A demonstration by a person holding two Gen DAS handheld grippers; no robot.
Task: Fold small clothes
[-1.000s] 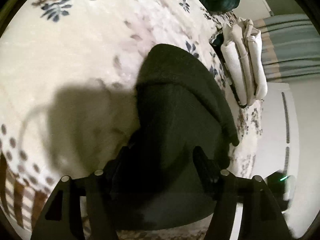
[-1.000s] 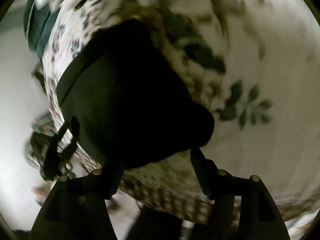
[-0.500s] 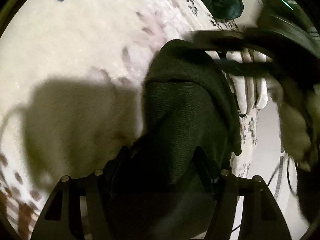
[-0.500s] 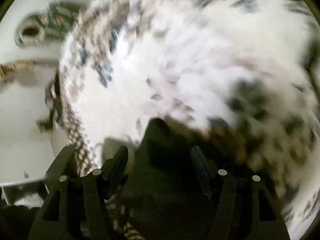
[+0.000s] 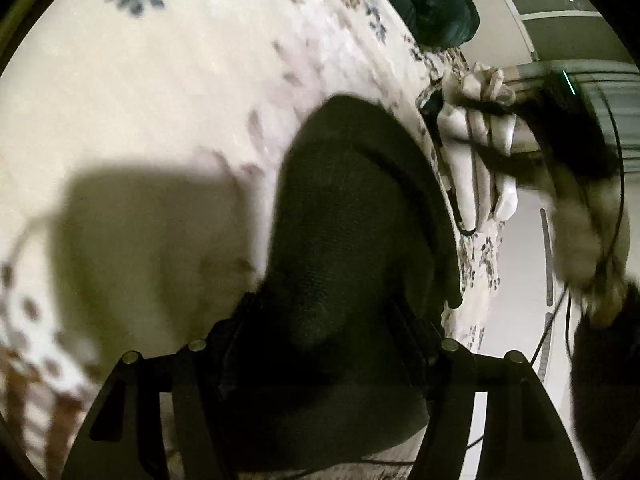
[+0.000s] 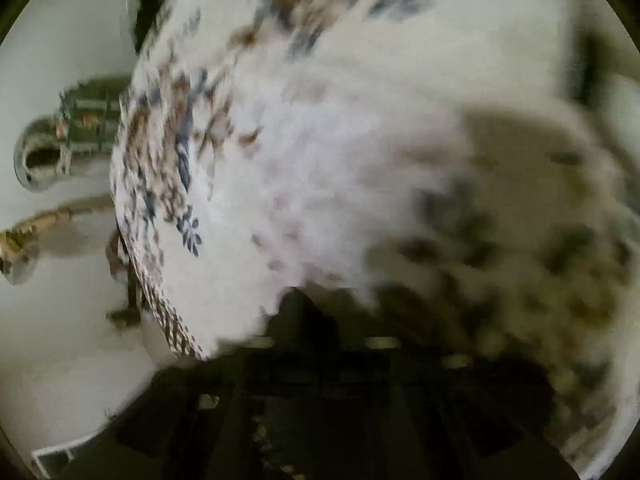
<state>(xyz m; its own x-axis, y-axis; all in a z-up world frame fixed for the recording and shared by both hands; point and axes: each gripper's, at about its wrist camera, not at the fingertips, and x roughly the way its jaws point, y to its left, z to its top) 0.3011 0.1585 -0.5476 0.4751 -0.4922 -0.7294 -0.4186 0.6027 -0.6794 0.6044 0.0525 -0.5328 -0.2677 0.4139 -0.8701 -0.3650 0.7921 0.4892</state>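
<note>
Two grippers: left gripper point(image 5: 320, 360) fingers pinch dark knitted garment point(image 5: 352, 216) on floral bedspread point(image 5: 168, 112); right gripper point(image 5: 496, 136) fingers opening, empty; fold underway, next regrasp free edge.

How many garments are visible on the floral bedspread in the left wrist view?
2: a dark knitted garment between the left gripper fingers, and folded white cloth near the bed edge. Others may be hidden.

A dark green knitted garment point(image 5: 352, 216) is laid on the floral bedspread, its near end bunched up. Folded white clothes point(image 5: 476, 168) are stacked just beyond it, far right.
</note>
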